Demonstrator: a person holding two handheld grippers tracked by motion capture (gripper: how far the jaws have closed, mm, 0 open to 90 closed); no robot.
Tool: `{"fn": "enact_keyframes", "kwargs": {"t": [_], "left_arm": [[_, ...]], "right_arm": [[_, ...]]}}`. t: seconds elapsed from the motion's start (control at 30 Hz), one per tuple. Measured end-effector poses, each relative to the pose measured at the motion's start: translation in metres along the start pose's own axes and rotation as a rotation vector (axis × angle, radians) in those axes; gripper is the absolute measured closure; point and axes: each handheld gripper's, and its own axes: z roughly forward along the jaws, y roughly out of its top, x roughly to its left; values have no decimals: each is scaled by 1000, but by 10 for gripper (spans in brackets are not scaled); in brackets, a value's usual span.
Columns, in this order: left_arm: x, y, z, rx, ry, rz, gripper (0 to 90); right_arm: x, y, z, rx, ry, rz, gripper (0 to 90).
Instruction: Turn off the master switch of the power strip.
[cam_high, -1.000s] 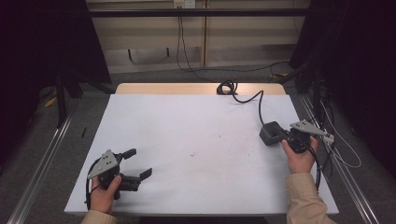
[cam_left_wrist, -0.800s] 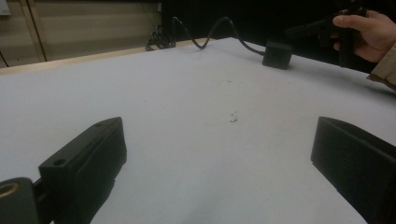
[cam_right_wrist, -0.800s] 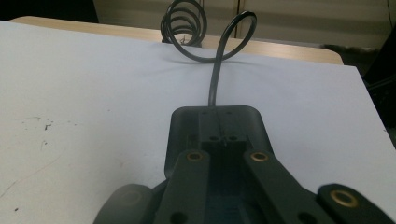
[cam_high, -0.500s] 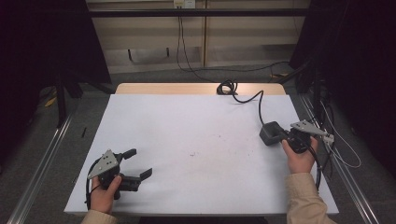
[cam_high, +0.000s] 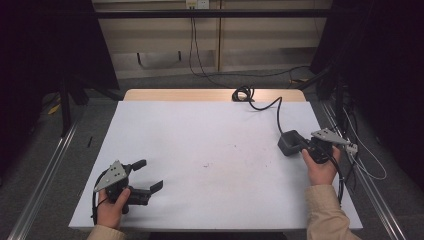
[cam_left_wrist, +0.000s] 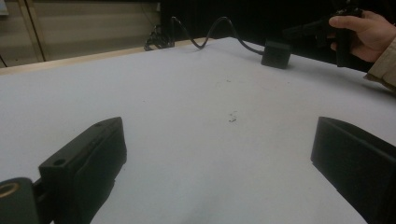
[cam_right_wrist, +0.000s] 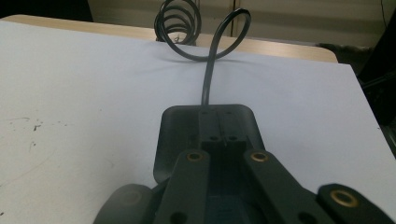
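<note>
My left gripper (cam_high: 151, 174) sits low over the front left of the white table (cam_high: 200, 130), held in a hand, open with nothing between its fingers. In the left gripper view its jaws (cam_left_wrist: 217, 126) stand wide apart over bare table top. At the right edge, my right gripper (cam_high: 301, 145) is shut, its tips lying on top of a black adapter block (cam_high: 287, 143). The right gripper view shows the two jaws (cam_right_wrist: 217, 117) pressed together above the block (cam_right_wrist: 175, 135), with nothing clamped between them. A black cable (cam_right_wrist: 208, 79) runs from the block to a coil (cam_high: 243, 93) at the table's far edge.
The table carries a few small dark marks (cam_high: 206, 165) near its middle. Metal rails (cam_high: 45, 175) run along both sides on the floor. Loose cables (cam_high: 367, 165) hang off the right side. The other hand (cam_left_wrist: 362, 30) shows far off in the left gripper view, near the block (cam_left_wrist: 276, 47).
</note>
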Motion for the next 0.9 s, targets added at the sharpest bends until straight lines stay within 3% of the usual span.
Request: {"fn": "enact_keyframes", "kwargs": {"t": [0.3, 0.53, 0.9], "left_arm": [[0, 0, 0, 1, -2, 1, 30], [-1, 0, 0, 2, -2, 3, 30], [-1, 0, -1, -3, 2, -1, 30]], "right_arm": [[4, 0, 1, 3, 2, -33, 900], [3, -1, 1, -1, -3, -12, 900], [3, 0, 1, 3, -4, -17, 900]]}}
